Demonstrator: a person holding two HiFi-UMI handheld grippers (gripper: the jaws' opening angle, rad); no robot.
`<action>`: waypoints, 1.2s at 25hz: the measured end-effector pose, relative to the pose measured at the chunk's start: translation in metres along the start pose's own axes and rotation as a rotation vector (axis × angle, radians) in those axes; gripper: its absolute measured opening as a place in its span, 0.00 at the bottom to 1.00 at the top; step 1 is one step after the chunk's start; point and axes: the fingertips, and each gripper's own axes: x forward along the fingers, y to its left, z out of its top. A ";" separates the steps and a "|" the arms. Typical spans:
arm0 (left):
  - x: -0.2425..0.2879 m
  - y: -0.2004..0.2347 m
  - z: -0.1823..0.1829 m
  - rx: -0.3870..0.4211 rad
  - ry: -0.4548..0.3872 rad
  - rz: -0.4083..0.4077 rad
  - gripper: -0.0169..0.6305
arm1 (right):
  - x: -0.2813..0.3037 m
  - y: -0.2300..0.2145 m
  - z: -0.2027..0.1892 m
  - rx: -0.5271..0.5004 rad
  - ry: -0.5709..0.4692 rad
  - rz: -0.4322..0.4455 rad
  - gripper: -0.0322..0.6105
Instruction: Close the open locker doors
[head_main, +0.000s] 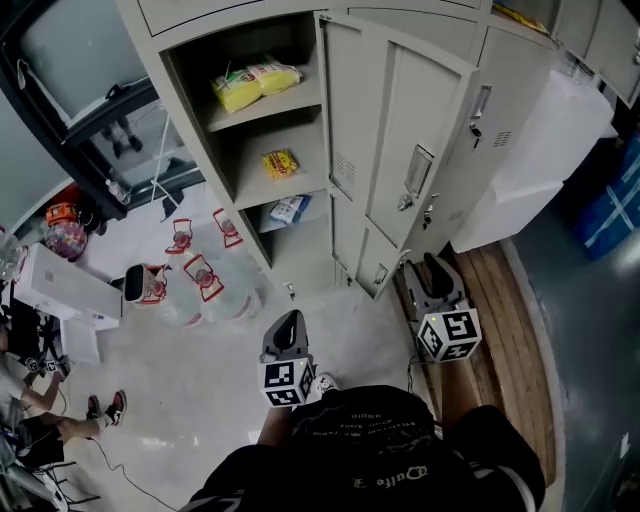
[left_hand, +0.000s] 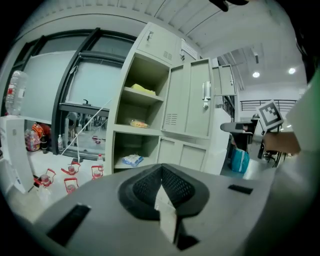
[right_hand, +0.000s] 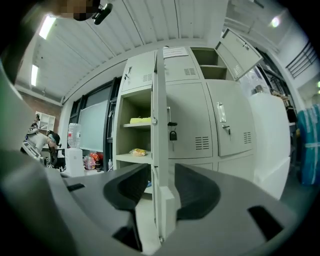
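The beige lockers have one column open (head_main: 265, 130), its shelves holding yellow packets (head_main: 255, 85) and a blue-white packet (head_main: 290, 208). A tall door (head_main: 400, 130) and a small lower door (head_main: 375, 262) stand swung out to the right of that column. My right gripper (head_main: 432, 270) is open just right of the lower door. In the right gripper view the door edge (right_hand: 159, 125) runs down the gap between the jaws of the right gripper (right_hand: 162, 190), and the pads do not press on it. My left gripper (head_main: 287, 328) is shut and empty on the floor side, left gripper (left_hand: 161, 186) pointing at the open column.
Another door (right_hand: 240, 50) hangs open high on the lockers. Several red-labelled bottles (head_main: 200, 275) and a white box (head_main: 60, 285) lie on the floor at left, near a seated person's feet (head_main: 100, 408). A white cabinet (head_main: 540, 150) and a wooden strip (head_main: 500, 330) are at right.
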 end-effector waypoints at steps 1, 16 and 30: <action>0.000 0.007 -0.001 0.000 0.006 0.002 0.04 | 0.007 -0.002 0.004 -0.006 0.001 -0.007 0.29; -0.005 0.080 -0.015 -0.016 0.052 0.045 0.04 | 0.043 0.016 0.021 -0.133 0.017 -0.086 0.20; -0.013 0.098 -0.020 -0.036 0.068 0.106 0.04 | 0.055 0.129 0.027 -0.205 -0.076 0.106 0.23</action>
